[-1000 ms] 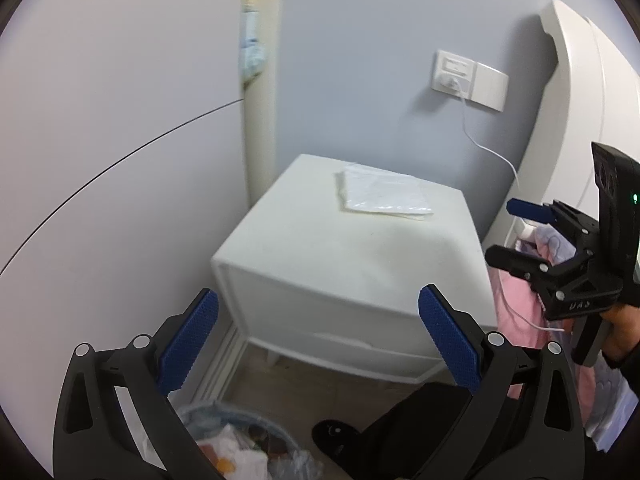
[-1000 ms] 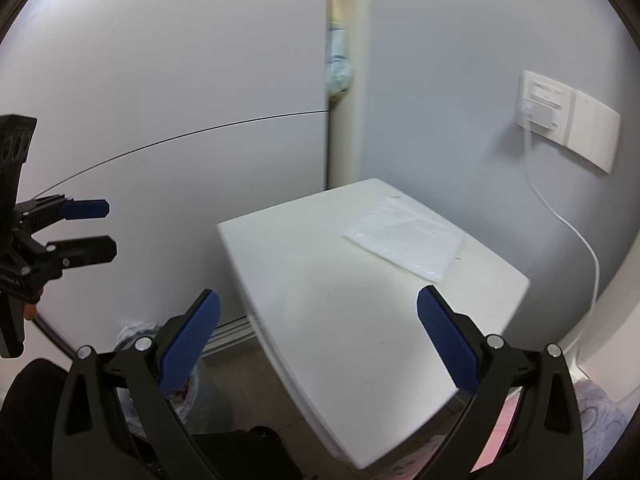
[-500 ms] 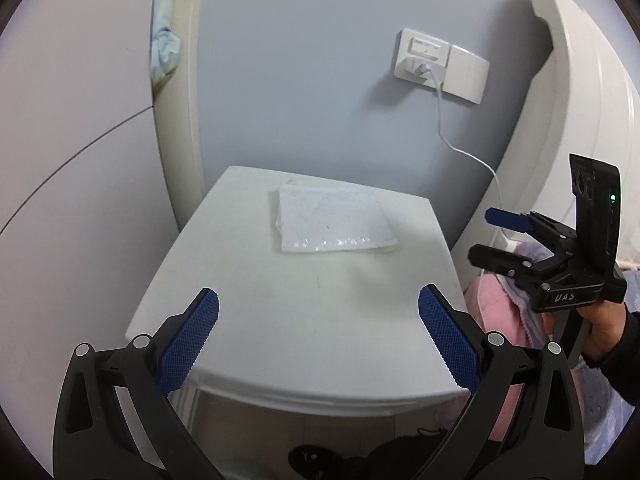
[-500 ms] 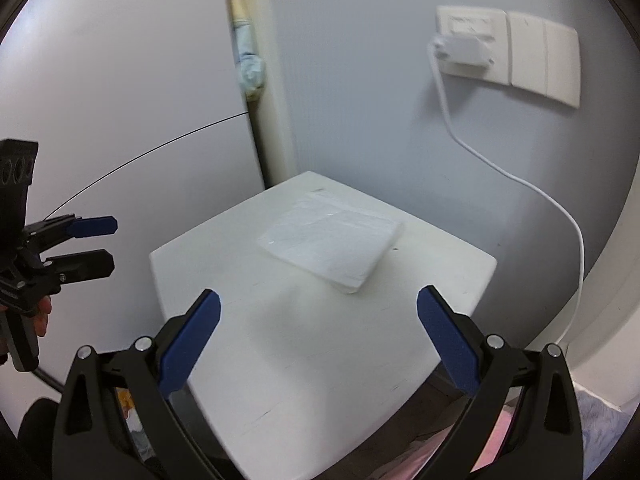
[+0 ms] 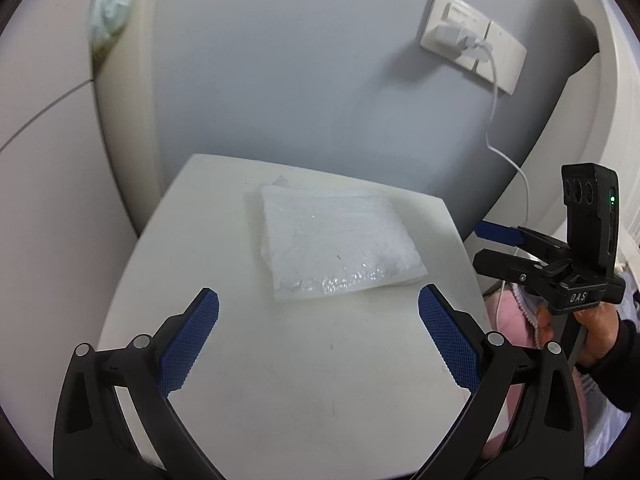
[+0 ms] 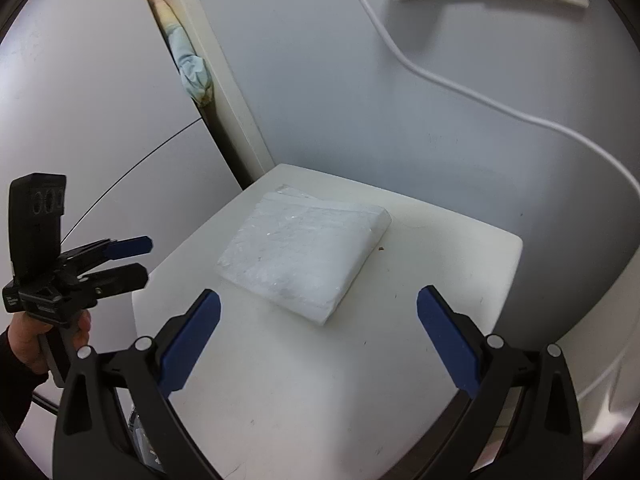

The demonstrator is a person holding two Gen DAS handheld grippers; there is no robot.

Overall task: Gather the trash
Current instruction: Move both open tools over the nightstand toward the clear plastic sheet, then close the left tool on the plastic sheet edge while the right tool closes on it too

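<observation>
A clear, crinkled plastic bag lies flat on the white nightstand; it also shows in the right wrist view. My left gripper is open and empty, just short of the bag's near edge. It also shows at the left in the right wrist view. My right gripper is open and empty, above the nightstand in front of the bag. It also shows at the nightstand's right side in the left wrist view.
A wall socket with a white charger and cable is behind the nightstand. A white bed headboard and pink bedding lie to the right. A wardrobe panel stands left, with cloth caught in its gap.
Both grippers have moved up and in over the nightstand toward the plastic bag. The trash bin on the floor has dropped out of the left wrist view.
</observation>
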